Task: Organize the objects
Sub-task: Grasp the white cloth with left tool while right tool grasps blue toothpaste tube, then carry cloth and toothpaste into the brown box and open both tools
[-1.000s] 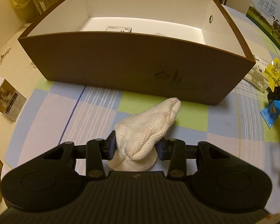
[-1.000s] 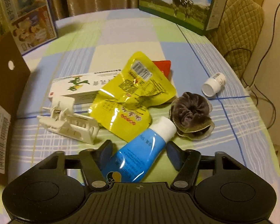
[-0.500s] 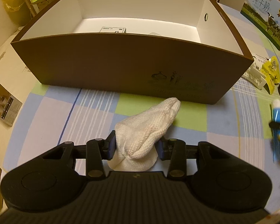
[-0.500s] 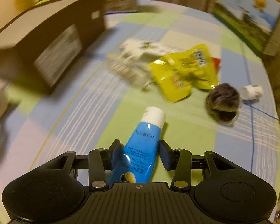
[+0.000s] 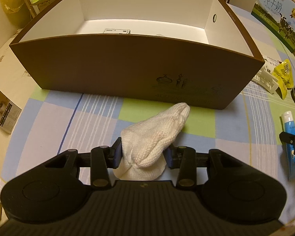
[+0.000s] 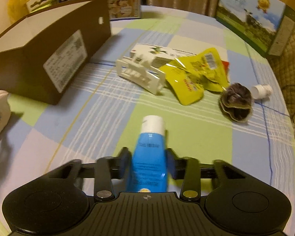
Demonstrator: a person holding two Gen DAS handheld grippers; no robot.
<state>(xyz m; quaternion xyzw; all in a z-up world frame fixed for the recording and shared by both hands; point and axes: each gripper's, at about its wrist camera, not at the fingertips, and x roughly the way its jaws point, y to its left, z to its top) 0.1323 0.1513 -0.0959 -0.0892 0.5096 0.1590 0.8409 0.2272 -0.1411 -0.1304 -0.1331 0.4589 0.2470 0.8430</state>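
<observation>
The left tool [image 5: 143,154] is closed on a white knitted sock [image 5: 155,135], its two blue-padded fingers [image 5: 116,153] pressing the sock's bunched end from either side, while the toe points forward and reaches close to the front wall of a brown cardboard box [image 5: 127,64]. The box stands open on the checked tabletop [image 5: 55,122], its inside white, and a small flat white packet [image 5: 116,31] lies on its floor near the front wall. To the left of the box, near the edge of the tabletop, lies a small brown printed carton [image 5: 4,111]. The right tool [image 6: 149,164] grips a blue tube [image 6: 149,157] with a white cap [image 6: 153,123], held between its fingers with the cap pointing forward and away from the tool; this view is somewhat blurred. Ahead of the tube, loose things lie together on the tabletop: a white plastic clip [image 6: 141,75], a long white box [image 6: 157,54] behind it, crumpled yellow packets [image 6: 196,74] just beside the clip, a dark scrunchie [image 6: 236,102] to the right of the packets, and a small white bottle [image 6: 262,91] lying on its side just beyond the scrunchie. The box's end wall, bearing a white label [image 6: 65,60], sits to the left of these things, and a milk carton box [image 6: 253,15] stands at the far right of the tabletop.
</observation>
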